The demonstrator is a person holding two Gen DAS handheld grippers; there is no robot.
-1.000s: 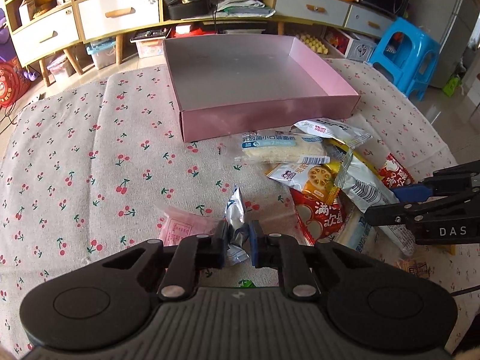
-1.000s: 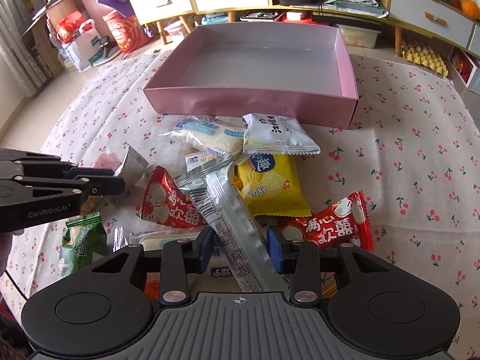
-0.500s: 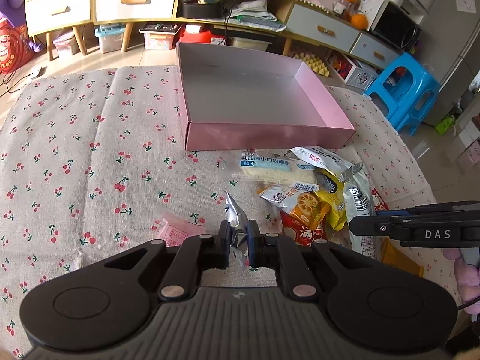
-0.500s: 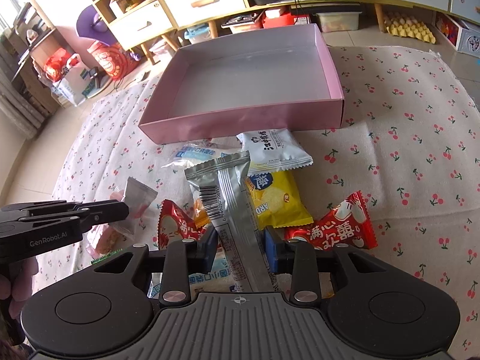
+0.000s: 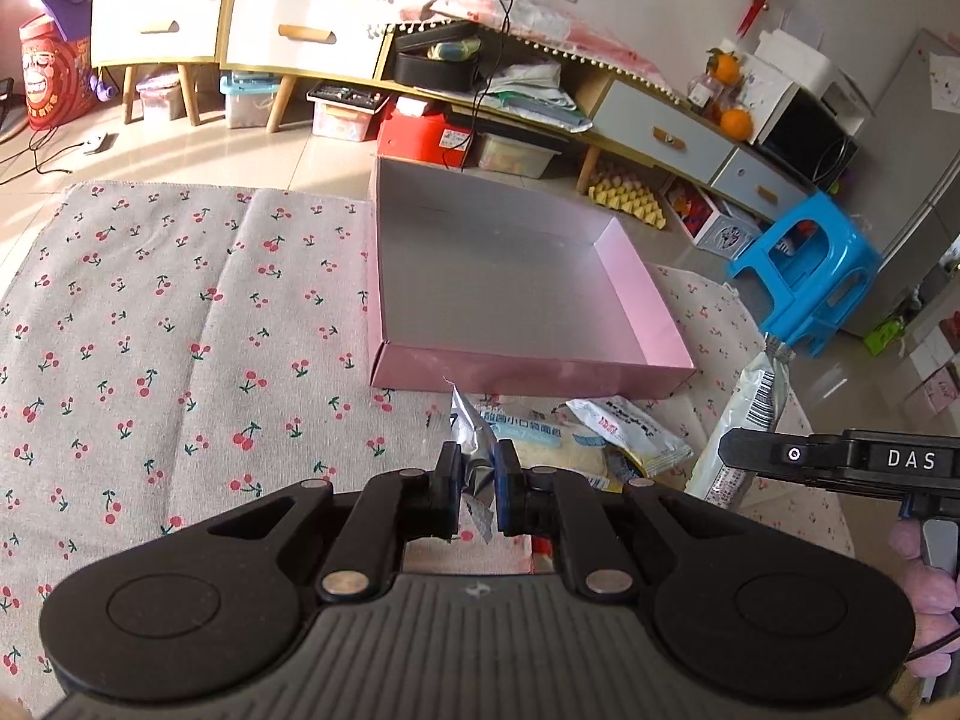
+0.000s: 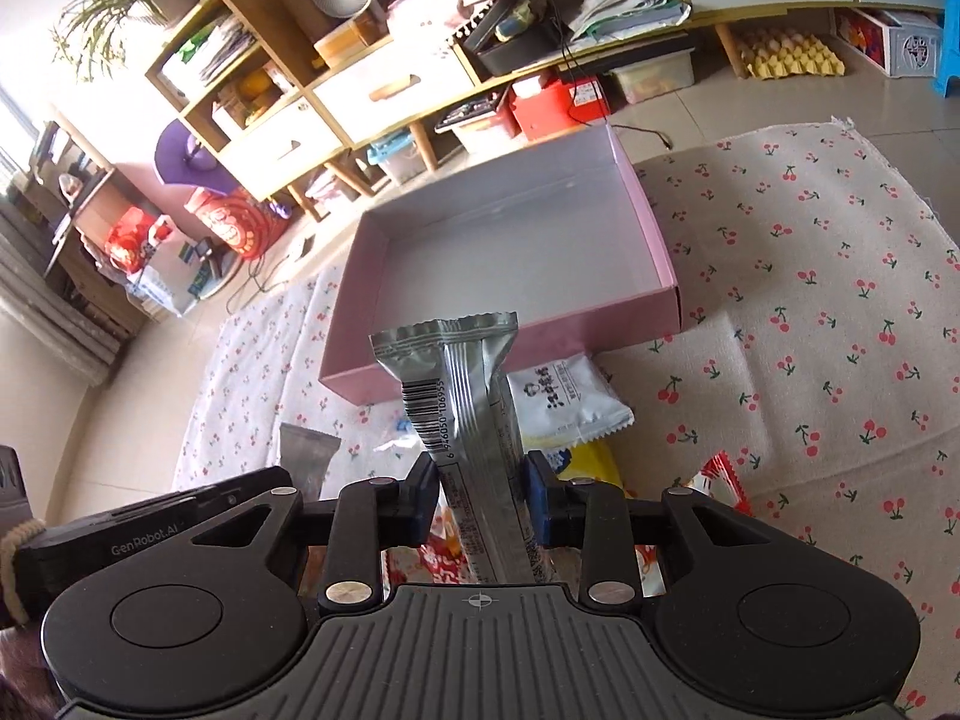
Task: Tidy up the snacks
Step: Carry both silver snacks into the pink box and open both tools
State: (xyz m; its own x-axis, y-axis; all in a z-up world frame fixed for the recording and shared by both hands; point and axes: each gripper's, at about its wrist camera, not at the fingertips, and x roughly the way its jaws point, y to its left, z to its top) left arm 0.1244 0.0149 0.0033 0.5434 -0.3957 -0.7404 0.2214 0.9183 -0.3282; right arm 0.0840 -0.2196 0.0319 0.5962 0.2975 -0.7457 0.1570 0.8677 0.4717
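Observation:
A shallow pink box (image 5: pixel 528 369) lies open on the cherry-print cloth (image 5: pixel 150 330); it also shows in the right wrist view (image 6: pixel 654 252). My left gripper (image 5: pixel 477 480) is shut on a small silver foil packet (image 5: pixel 471 429), held above the cloth in front of the box. My right gripper (image 6: pixel 480 489) is shut on a long silver snack bar (image 6: pixel 462 384) with a barcode, lifted above the snack pile; that bar shows at the right of the left wrist view (image 5: pixel 750 414). Loose snacks lie in front of the box: a white packet (image 6: pixel 564 399), a yellow bag (image 6: pixel 591 465), a red packet (image 6: pixel 723 480).
A low cabinet with drawers (image 5: pixel 288 30) and storage bins stands on the floor behind the cloth. A blue plastic stool (image 5: pixel 804 276) stands at the right. The left gripper's body (image 6: pixel 144 525) shows at the lower left of the right wrist view.
Both grippers have risen with their snacks and tilted toward the pink box. The silver bar now hangs clear of the pile, and the foil packet is off the cloth.

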